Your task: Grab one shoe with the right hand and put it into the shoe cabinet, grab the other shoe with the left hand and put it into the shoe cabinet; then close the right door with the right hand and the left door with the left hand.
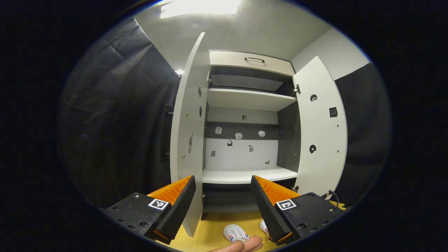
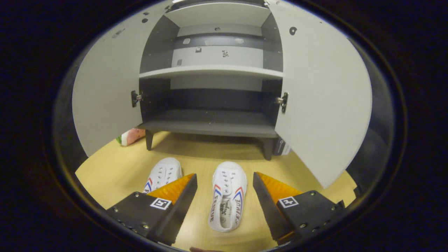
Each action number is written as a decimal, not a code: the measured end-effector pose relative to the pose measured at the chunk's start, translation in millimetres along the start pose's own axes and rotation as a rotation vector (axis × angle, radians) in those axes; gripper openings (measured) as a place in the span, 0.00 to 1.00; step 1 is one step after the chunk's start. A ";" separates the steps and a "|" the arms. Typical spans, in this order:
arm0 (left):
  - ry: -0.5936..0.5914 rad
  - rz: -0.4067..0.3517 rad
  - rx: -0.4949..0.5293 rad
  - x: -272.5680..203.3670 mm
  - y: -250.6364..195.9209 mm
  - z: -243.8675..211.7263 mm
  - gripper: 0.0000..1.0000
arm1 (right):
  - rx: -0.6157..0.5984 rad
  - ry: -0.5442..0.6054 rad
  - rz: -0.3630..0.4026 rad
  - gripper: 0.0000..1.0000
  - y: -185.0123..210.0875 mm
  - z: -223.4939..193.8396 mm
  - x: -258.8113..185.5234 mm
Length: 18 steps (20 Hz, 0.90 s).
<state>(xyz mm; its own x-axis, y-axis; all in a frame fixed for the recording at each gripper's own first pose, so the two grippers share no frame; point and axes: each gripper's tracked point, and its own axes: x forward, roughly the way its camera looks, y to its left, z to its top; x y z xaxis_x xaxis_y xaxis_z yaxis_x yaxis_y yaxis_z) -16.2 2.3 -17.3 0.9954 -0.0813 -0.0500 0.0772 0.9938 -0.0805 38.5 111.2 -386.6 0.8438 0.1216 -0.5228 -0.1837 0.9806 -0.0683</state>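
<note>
Both shoes sit on the floor before the cabinet (image 2: 210,122): the right shoe (image 2: 226,199) lies between the right gripper's (image 2: 224,196) spread fingers, ungrasped, the left shoe (image 2: 162,175) beside it. The left gripper (image 1: 223,196) hangs open higher up. Both doors gape; nothing is stowed.

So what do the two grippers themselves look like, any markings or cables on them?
Both share one build. The left gripper has two wedge-shaped fingers with ribbed inner faces, each on a black block with screws and a square black-and-white marker. A thin dark cable runs by its right-hand block. The right gripper has matching wedges, blocks and markers. Bare fingertips show beneath the left gripper; no sleeve is visible.
</note>
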 end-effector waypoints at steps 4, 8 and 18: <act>0.020 -0.008 0.000 1.7 -0.9 -8.8 0.96 | -0.003 0.079 -0.008 0.93 8.1 -35.1 16.3; 0.039 -0.006 -0.006 5.0 1.8 -17.8 0.96 | 0.058 0.176 -0.035 0.84 12.9 -65.3 26.5; 0.056 -0.014 -0.025 6.5 3.6 -27.5 0.96 | 0.152 0.244 0.008 0.05 17.0 -73.3 73.2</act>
<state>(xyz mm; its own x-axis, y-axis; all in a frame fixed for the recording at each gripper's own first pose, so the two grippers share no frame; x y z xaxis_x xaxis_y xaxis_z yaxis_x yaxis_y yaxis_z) -11.1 3.2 -45.3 0.9894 -0.1005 -0.1044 0.0894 0.9903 -0.1059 60.2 125.5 -488.3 0.6929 0.1073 -0.7130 -0.0971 0.9937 0.0551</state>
